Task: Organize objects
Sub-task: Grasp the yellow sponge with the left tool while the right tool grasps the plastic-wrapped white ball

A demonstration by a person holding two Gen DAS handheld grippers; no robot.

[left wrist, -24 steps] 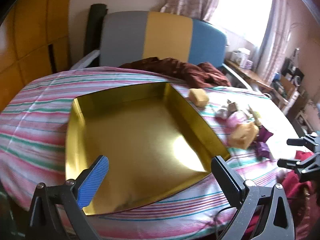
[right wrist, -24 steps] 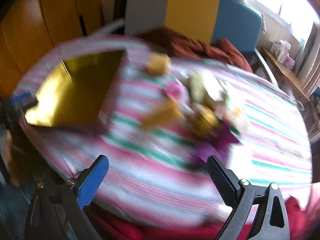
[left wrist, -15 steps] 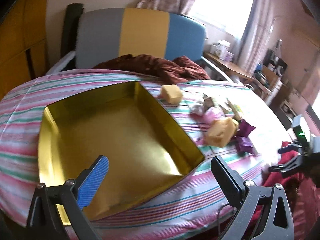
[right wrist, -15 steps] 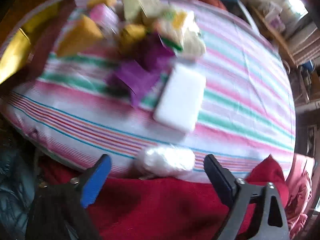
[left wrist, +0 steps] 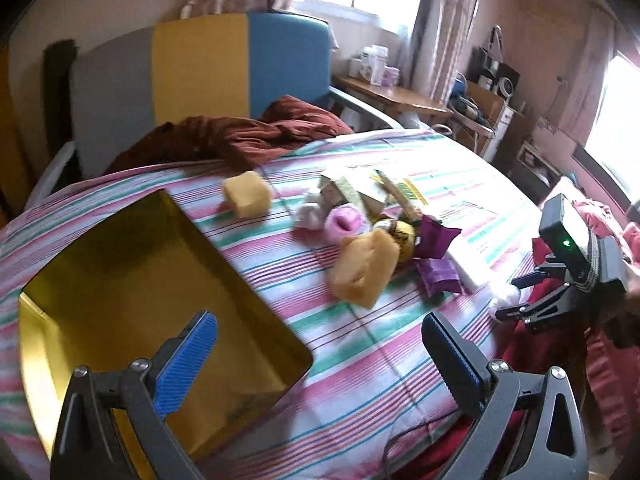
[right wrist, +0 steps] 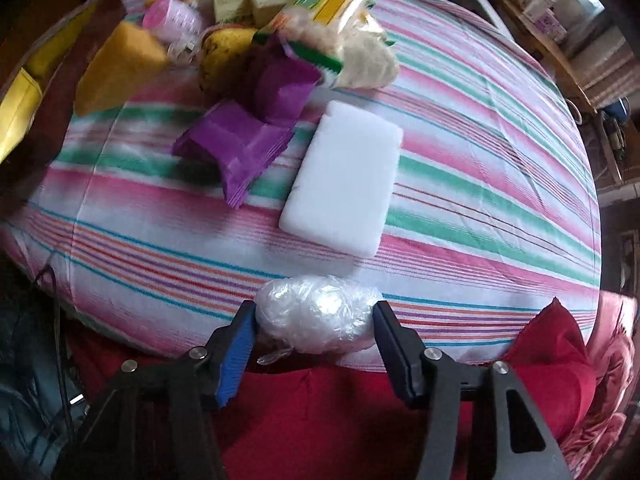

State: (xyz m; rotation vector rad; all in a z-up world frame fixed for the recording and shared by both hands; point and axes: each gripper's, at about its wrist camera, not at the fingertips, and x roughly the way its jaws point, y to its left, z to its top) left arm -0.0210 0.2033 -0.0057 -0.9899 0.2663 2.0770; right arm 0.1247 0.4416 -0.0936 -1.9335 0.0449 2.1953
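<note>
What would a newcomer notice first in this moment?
The right gripper closing around a clear plastic bundle at the near table edge. Behind it lies a white foam block; at the table's left sits a gold tray beneath the open left gripper.

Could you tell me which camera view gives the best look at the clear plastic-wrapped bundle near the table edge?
The right wrist view: the plastic-wrapped bundle sits large and unobstructed between the right hand-held gripper fingers. The left wrist view shows only a small white patch of it beside that gripper.
</note>
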